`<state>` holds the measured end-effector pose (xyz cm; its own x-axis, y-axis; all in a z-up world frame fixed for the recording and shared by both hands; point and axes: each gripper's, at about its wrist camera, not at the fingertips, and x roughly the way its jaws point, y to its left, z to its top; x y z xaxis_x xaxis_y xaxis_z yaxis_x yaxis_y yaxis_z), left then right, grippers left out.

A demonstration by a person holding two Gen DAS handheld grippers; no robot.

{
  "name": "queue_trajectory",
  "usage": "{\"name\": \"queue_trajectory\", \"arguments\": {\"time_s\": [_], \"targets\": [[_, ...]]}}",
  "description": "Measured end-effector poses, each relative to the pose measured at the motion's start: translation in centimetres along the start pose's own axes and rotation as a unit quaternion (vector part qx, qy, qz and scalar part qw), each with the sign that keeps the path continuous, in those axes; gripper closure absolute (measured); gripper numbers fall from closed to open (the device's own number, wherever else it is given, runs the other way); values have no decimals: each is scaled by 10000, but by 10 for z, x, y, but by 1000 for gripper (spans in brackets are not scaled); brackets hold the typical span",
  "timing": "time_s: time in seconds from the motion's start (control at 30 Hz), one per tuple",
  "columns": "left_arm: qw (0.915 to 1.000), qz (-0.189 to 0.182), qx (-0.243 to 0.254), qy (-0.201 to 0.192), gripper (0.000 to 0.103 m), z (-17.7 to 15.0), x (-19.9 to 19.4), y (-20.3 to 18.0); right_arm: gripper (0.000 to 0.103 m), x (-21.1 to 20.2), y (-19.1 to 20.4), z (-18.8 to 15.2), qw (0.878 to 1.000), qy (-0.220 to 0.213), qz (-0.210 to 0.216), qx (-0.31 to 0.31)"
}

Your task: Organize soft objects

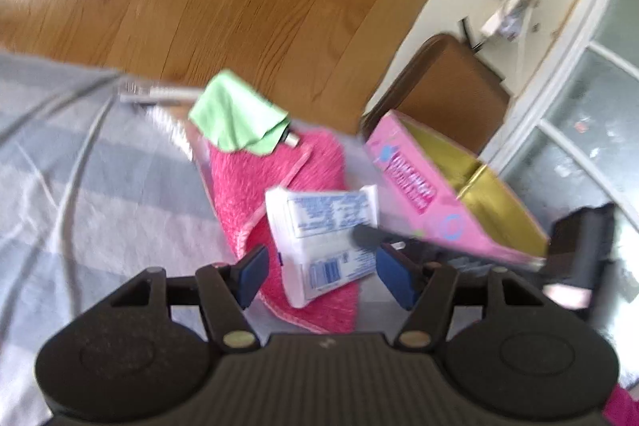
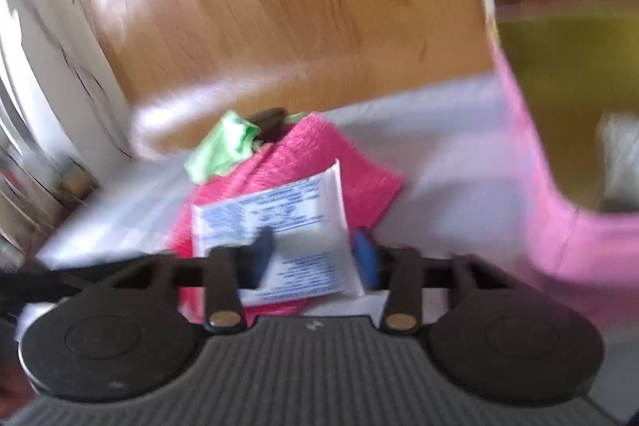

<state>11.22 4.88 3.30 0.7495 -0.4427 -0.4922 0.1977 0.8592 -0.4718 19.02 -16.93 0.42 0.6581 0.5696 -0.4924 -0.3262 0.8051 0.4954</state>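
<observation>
A white tissue pack [image 1: 323, 246] lies on a pink fuzzy cloth [image 1: 255, 182] spread over a grey striped sheet [image 1: 80, 166]. The left gripper [image 1: 319, 272] hovers above it, jaws wide. The right gripper [image 2: 313, 256] has its jaws close around the pack; the blur hides whether they touch. A pink box [image 1: 423, 194] stands open just beside.

A white tissue pack [image 1: 323, 246] with blue print lies tilted on a fuzzy pink towel [image 1: 279, 178] spread over grey bedding; a crumpled green cloth [image 1: 235, 116] rests on the towel's far end.
</observation>
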Motion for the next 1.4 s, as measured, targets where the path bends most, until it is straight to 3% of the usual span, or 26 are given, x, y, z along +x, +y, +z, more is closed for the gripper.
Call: {"name": "queue_trajectory", "arguments": {"time_s": [0.1,0.2,0.3,0.37,0.43,0.53,0.57,0.6,0.63,0.67,0.73,0.83,0.93,1.07,1.1,1.13,1.2,1.27,1.4], "targets": [[9994,90,-122,321,44,-2,24,10,97,-24,6,-13,10000,27,-3,20],[9994,60,-47,339,38,-9,26,4,97,-60,12,-33,9997,-7,-162,-177],[9989,-277,123,366,39,-19,19,-14,98,-99,14,-59,9998,-14,-149,-143],[9964,-598,248,550,39,-29,19,-30,98,-124,16,-76,9996,-141,-159,-159],[9901,-1115,349,782,39,-40,22,-51,97,-136,19,-91,9975,-314,-495,-397],[9814,-1338,957,985,36,-58,27,-94,90,-151,20,-108,9892,-487,-1133,-786],[9796,-1323,1170,963,35,-62,26,-105,81,-156,17,-112,9880,-491,-1191,-857],[9780,-1326,1323,922,32,-63,24,-112,60,-158,14,-114,9868,-492,-1254,-902],[9772,-1306,1419,892,30,-62,24,-115,52,-159,12,-116,9850,-525,-1352,-937],[9779,-1163,1524,838,26,-60,22,-116,46,-161,10,-118,9832,-567,-1434,-974],[9825,-773,1558,662,17,-51,20,-111,46,-156,8,-115,9833,-565,-1386,-1038],[9900,-320,1295,467,13,-36,15,-90,34,-136,10,-103,9836,-438,-1249,-1222],[9910,-48,1244,489,14,-27,20,-76,32,-114,21,-91,9801,-243,-1171,-1582],[9892,-56,1136,924,23,-25,46,-64,31,-73,24,-76,9756,108,-1222,-1819],[9882,-51,1122,1044,26,-27,54,-64,43,-69,26,-73,9748,147,-1213,-1864],[9881,-24,1134,1040,24,-30,56,-64,47,-69,29,-72,9751,158,-1093,-1923],[9863,-192,1200,1114,23,-35,54,-76,47,-79,33,-78,9714,-16,-1184,-2057],[9850,-173,1430,948,22,-37,47,-91,47,-93,31,-85,9669,-258,-1370,-2136],[9817,-762,1570,766,18,-31,32,-124,47,-134,25,-81,9600,-956,-1658,-2044]]}}
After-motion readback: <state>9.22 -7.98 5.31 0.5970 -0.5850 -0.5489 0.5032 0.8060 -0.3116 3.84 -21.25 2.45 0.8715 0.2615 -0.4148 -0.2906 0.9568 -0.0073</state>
